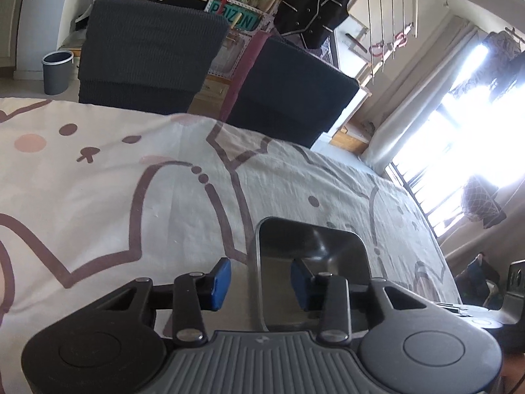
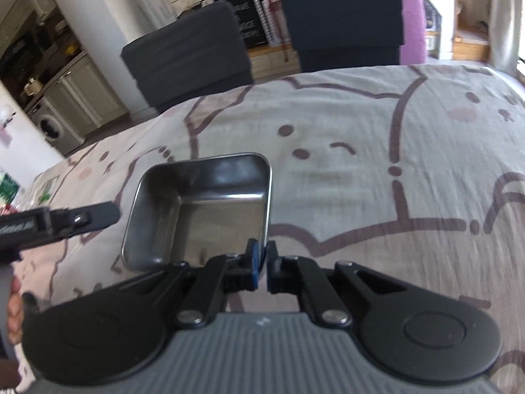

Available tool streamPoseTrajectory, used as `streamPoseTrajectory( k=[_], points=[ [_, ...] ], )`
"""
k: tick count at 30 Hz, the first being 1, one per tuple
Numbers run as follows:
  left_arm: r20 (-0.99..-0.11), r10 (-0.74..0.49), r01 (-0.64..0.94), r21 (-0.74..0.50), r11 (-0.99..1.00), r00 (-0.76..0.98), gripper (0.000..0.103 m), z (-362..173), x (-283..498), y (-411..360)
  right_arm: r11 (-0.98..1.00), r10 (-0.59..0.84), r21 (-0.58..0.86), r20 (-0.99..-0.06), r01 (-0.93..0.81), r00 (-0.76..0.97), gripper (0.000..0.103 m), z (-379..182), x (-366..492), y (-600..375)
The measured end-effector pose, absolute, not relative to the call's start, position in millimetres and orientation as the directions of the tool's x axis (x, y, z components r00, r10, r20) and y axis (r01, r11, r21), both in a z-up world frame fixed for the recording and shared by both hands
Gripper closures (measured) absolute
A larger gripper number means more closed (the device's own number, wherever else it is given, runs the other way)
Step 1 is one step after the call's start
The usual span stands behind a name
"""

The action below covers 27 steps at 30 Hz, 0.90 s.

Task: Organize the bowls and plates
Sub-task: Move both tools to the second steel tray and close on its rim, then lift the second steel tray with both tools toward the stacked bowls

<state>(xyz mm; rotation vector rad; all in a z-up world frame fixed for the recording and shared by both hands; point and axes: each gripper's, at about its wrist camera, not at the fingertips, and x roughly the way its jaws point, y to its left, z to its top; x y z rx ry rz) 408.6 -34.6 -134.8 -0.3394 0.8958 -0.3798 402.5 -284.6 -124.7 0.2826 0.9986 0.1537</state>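
Steel tray [image 2: 200,210] in right gripper [image 2: 261,262]

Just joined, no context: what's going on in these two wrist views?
A person is working with two handheld grippers over a table covered by a cartoon-print cloth. The right gripper is shut on the near rim of a square stainless-steel dish. The left gripper straddles the dish's opposite rim, one finger outside and one inside, jaws not yet pressing on it. Two dark chairs stand across the table.
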Motion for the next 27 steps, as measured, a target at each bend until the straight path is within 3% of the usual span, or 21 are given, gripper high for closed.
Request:
streamPoseTrajectory(
  k=[3,12,16,19,21,27],
  points=[
    [-0.714,-0.444,0.168,-0.425,0.889,0.542,0.078,-140,409,-42,0.945,0.3,0.323,-0.81,-0.044,0.504,0.098,-126,402,-284],
    [-0.747,-0.402,0.141,-0.39,0.91,0.53,0.088,-147,411,-44,0.936,0.285,0.351,-0.779,0.011,0.558,0.092,-127,406,-284],
    [-0.762,-0.396,0.133,-0.385,0.913,0.512,0.089,-151,409,-44,0.936,0.264,0.35,-0.776,0.044,0.573,0.084,-130,414,-282],
    [-0.762,-0.402,0.142,-0.386,0.911,0.508,0.095,-150,406,-42,0.934,0.262,0.354,-0.771,0.048,0.58,0.087,-132,416,-280],
    [-0.762,-0.399,0.145,-0.381,0.913,0.51,0.095,-149,405,-42,0.939,0.242,0.338,-0.776,0.06,0.582,0.094,-132,417,-279],
    [-0.747,-0.403,0.151,-0.385,0.911,0.529,0.096,-140,399,-41,0.95,0.245,0.312,-0.786,0.022,0.568,0.097,-131,414,-276]
  ],
)
